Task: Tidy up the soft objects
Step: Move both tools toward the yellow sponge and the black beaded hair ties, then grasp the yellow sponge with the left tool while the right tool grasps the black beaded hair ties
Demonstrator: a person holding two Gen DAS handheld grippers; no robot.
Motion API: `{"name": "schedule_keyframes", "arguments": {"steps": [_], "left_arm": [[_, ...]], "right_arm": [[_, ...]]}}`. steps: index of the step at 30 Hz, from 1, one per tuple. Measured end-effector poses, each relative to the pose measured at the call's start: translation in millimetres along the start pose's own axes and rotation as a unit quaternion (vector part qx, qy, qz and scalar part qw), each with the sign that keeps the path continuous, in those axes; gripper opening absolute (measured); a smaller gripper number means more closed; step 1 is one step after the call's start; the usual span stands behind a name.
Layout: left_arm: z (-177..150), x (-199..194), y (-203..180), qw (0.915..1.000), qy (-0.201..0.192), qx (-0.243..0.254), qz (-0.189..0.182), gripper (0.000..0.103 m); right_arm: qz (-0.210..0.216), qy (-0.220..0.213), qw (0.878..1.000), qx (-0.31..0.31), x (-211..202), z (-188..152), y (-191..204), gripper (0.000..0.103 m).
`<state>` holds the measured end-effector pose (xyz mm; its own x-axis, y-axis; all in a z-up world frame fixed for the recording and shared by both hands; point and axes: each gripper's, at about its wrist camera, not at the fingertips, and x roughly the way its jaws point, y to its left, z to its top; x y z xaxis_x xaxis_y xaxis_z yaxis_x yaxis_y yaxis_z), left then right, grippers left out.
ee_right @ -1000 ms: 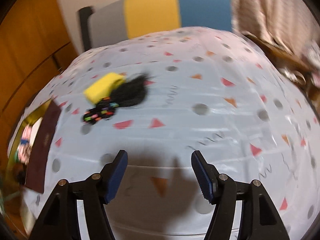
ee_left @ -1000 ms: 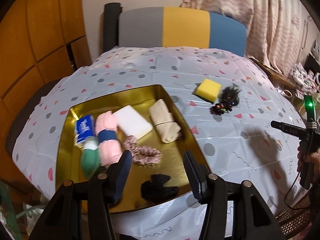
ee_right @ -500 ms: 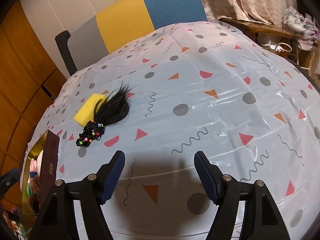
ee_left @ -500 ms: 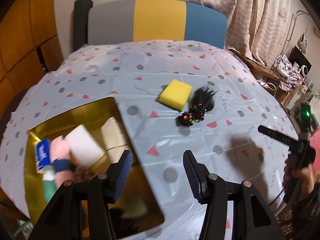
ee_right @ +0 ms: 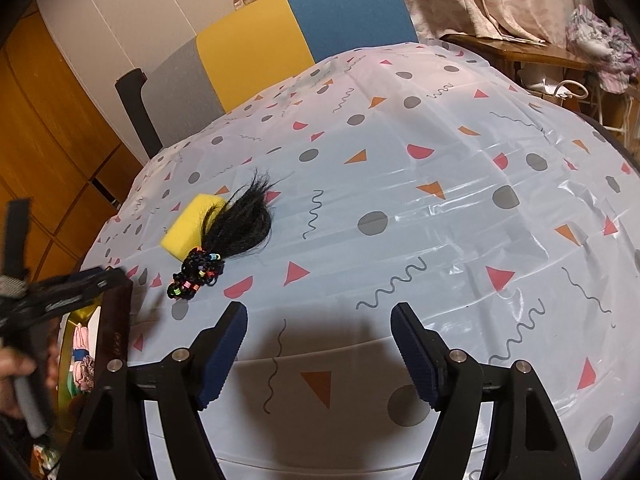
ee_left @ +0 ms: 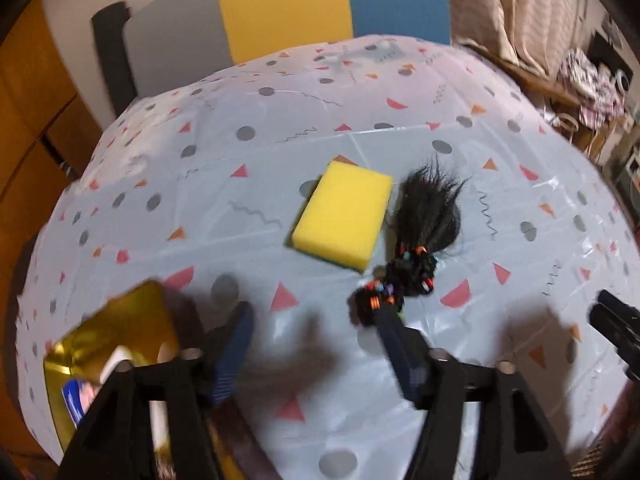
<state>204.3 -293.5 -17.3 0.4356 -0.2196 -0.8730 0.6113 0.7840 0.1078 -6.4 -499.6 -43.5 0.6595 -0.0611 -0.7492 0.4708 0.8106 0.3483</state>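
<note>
Table [ee_right: 460, 200]: patterned cover, chair [ee_right: 248, 56] behind.
Tray [ee_left: 116, 332]: gold, left edge of table, holds soft items, blurred.
Left gripper [ee_left: 316, 332]: jaws wide, empty, over cover near hairpiece.
Right gripper [ee_right: 318, 332]: jaws wide, empty, over bare cover.
Sponge [ee_left: 344, 216]: yellow, flat on cover, mid-table.
Hairpiece [ee_left: 424, 232]: black, beaded end, just right of sponge, touching it.
</note>
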Motion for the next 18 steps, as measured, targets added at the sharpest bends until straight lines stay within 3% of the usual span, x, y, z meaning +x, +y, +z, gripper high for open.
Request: {"name": "schedule_keyframes", "arguments": {"steps": [10,18], "left_arm": [[38.0,52.0,-15.6,0.9979,0.02,0.052,-0.032,0.084],[59.4,79.0,-34.6,0.9957,0.022,0.084,-0.031,0.091]], "right_arm": [[0.014,0.006,1.0,0.001,0.2,0.4,3.0,0.077],[0.026,0.014,1.0,0.008,1.3,0.6,3.0,0.078]]}}
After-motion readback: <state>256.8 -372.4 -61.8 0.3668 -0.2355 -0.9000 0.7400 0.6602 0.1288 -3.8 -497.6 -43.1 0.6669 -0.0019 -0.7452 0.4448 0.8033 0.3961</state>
